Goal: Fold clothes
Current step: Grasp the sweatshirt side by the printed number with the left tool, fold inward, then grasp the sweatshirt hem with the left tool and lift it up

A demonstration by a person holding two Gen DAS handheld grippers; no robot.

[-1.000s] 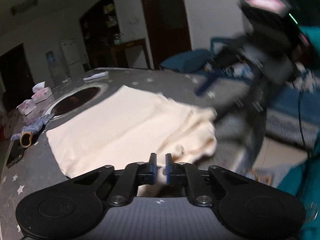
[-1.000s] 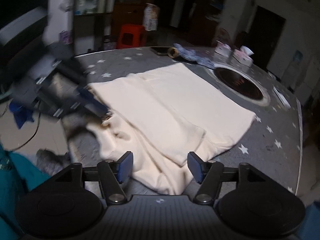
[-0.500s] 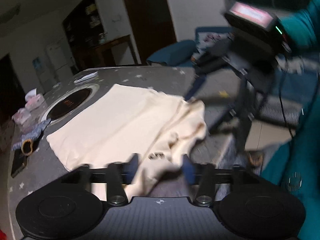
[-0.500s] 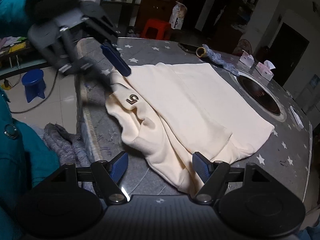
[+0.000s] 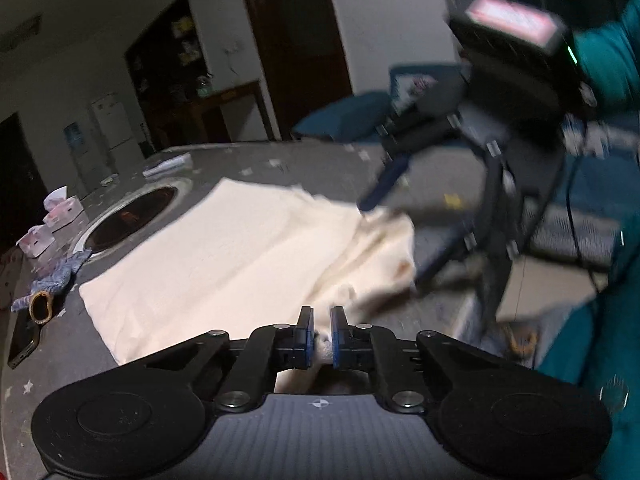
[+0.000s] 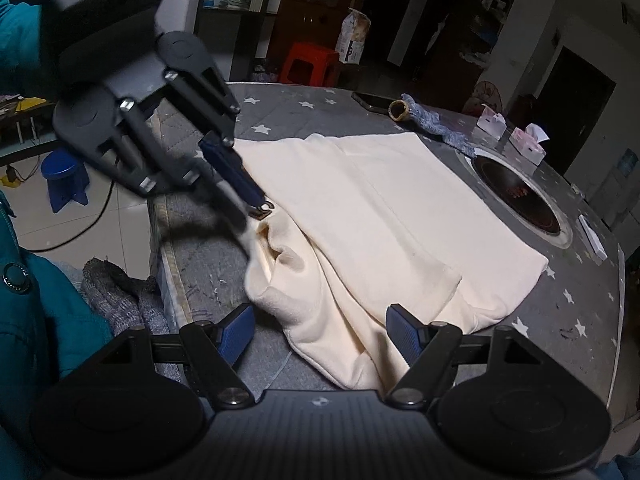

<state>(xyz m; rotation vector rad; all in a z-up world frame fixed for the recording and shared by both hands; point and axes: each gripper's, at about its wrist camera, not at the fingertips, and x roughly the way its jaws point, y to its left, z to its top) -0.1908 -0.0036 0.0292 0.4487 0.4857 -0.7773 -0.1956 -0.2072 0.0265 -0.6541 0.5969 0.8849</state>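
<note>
The cream garment (image 6: 384, 216) lies on the grey table (image 6: 296, 120) with white stars, spread mostly flat. One long panel is already laid over the body, and the end near the table edge is bunched in loose rolls. It looks like a thick, soft knit, maybe a fleece sweatshirt. I judge it is light, limp and not slippery, so it will sag and drag when only one point is lifted. Nothing on it seems fragile.

The left hand-held gripper (image 5: 321, 330) has its fingers pressed almost together, and a small piece of the cream cloth sits between them. In the right wrist view the same tool comes in from the left, and its blue fingertips meet the bunched edge beside a small dark mark on the cloth. The right hand-held gripper (image 6: 320, 332) is spread wide and holds nothing; the lower hem lies between its two fingers.

A good place to hold would be a doubled edge or a corner, where the cloth is thick enough to stay in the pads. The two grips should be far apart so the fold stays straight.

The neck, the sleeves and the true outline of the bunched part are hard to read. The dark mark is too small to read. In the left wrist view the right tool is blurred. A round dark opening (image 6: 520, 196) in the table, a phone (image 6: 374, 101) and small boxes (image 6: 530, 142) lie beyond the garment.
</note>
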